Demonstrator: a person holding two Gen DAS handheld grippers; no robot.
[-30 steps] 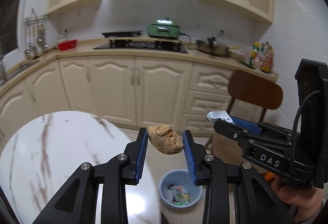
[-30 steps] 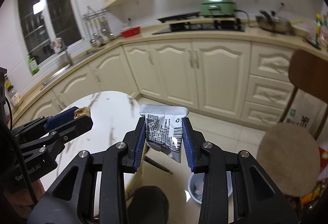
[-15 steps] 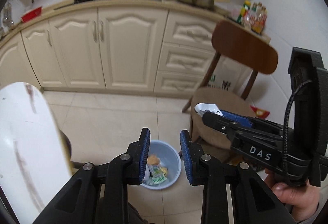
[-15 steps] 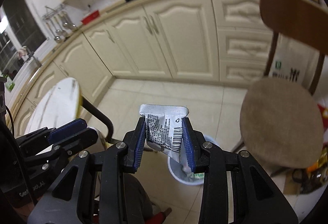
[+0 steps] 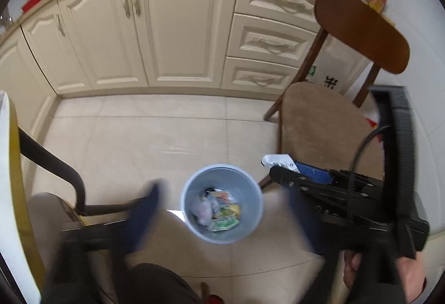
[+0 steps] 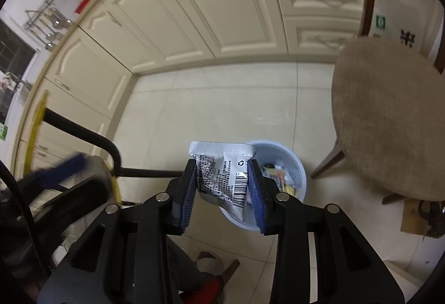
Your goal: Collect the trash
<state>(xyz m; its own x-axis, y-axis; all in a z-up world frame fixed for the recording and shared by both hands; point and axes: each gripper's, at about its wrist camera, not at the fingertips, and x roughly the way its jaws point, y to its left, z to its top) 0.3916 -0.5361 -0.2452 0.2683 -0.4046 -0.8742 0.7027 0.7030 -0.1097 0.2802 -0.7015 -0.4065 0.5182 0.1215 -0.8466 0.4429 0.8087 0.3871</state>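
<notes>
A light blue trash bin (image 5: 222, 202) stands on the tiled floor with several wrappers in it; it also shows in the right wrist view (image 6: 286, 165). My left gripper (image 5: 222, 217) is open wide and empty above the bin, its fingers (image 5: 141, 212) blurred by motion. My right gripper (image 6: 222, 187) is shut on a silver wrapper (image 6: 222, 176) printed with a barcode, held above the bin's near rim. In the left wrist view the right gripper (image 5: 281, 165) sits just right of the bin with the wrapper's end (image 5: 275, 159) showing.
A wooden chair (image 5: 328, 126) with a tan cushion stands right of the bin. A white round table edge (image 5: 8, 165) and its black leg (image 5: 50, 162) are on the left. Cream cabinets (image 5: 178, 23) line the far wall.
The brown crumpled lump left my left gripper and dropped into the bin; the left jaws have opened wide. Both grippers tilted down toward the bin. The right gripper still holds the wrapper.
</notes>
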